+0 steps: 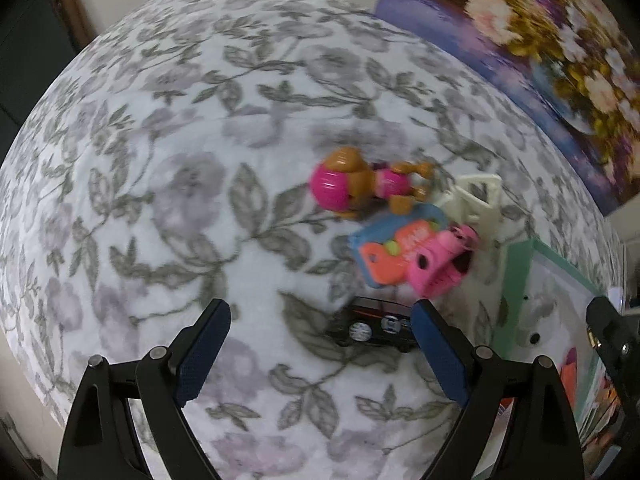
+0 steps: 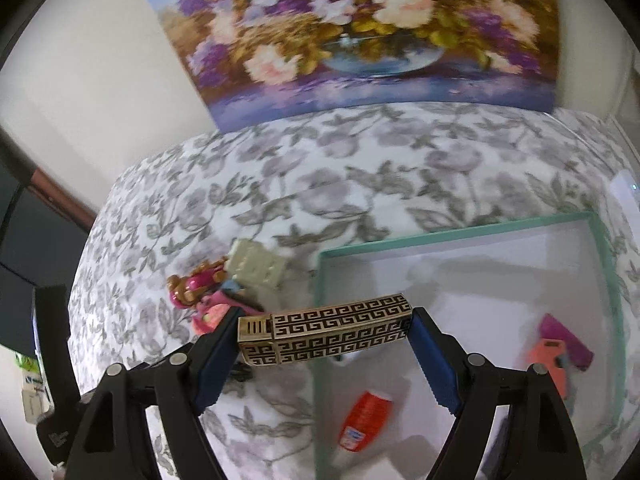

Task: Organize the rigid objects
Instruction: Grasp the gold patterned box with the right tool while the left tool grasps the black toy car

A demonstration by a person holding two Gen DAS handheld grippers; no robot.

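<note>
lighter [image 2: 326,330]: gold key-pattern case, pinched endwise by right gripper [image 2: 326,340], over box [image 2: 460,228] near wall
left gripper [image 1: 320,356]: spread, empty, above cloth
advice: clear the wall, lower flat beside orange bottle [image 2: 366,420], then release

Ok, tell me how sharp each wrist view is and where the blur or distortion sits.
Left wrist view: toys are smeared by motion blur, the pink-helmet figure and black toy car soft, while the left gripper is crisp; the fisheye bulges the floral cloth. Right wrist view: the patterned gold box in the right gripper is sharp; the flower painting is blurred, the teal-rimmed box bowed.
</note>
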